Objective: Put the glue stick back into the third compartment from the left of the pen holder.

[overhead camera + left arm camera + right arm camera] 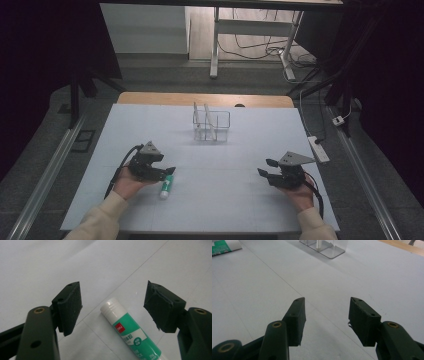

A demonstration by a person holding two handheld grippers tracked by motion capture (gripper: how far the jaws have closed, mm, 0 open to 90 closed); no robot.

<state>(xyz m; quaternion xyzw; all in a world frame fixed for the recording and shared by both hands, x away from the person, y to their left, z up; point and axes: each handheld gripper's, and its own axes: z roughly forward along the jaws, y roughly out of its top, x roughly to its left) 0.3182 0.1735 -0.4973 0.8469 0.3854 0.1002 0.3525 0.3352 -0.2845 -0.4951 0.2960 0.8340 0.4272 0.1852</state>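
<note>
A dim room was seen, with a white-covered table [210, 200] and a clear plastic organizer [211, 126] standing toward its far middle. A glue stick [130, 333] lay flat on the near left part of the sheet, white cap end pointing away in the left gripper view. The left gripper [113, 306] was held over it, jaws spread, the tube lying between them, not yet touched. The right gripper [327, 320] was kept well apart at the near right, jaws spread, nothing held. The tube was judged light, rigid, smooth, likely to roll or slip. A grip across the green labelled body, near mid-length, was judged best, not on the cap.
</note>
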